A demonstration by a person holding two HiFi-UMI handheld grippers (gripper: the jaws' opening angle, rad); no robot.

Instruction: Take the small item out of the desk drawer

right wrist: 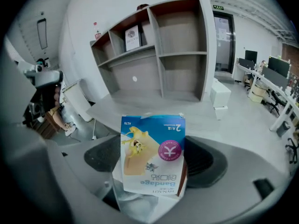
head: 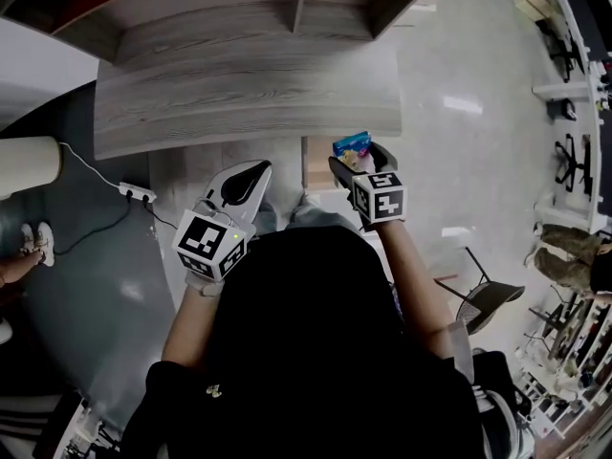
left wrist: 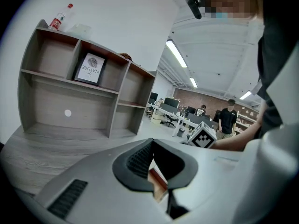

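Found the right hand-held gripper (head: 361, 157) closed on a bandage packet (right wrist: 153, 155), blue and white with a yellow cartoon figure and a pink round mark. Noted the packet pinched by its lower part between the two dark pads, standing up past the jaw tips, print upside down to the gripper camera. Saw what looks like clear wrapping below it, between the jaws.

From the head view, placed the packet in the air in front of the person, just off the near edge of the grey wood counter (head: 249, 84), touching nothing but the jaws. Recorded the drawer (head: 317, 163) as a tan opening under that edge, just left of the right gripper; could not tell its contents. Placed the packet outside it, to its right.

Found the left hand-held gripper (head: 251, 174) with jaws brought together and nothing held. Saw only a narrow slit between the pads in its own view, a brown and white edge showing through. Located it left of the right gripper, near but apart.

Noted a shelf unit (right wrist: 159, 55) at the back of the counter, a framed print (right wrist: 132, 37) in one upper compartment and a bottle (left wrist: 58, 20) on top. Noted a power strip (head: 137, 192) on the floor (head: 96, 285) at the left.
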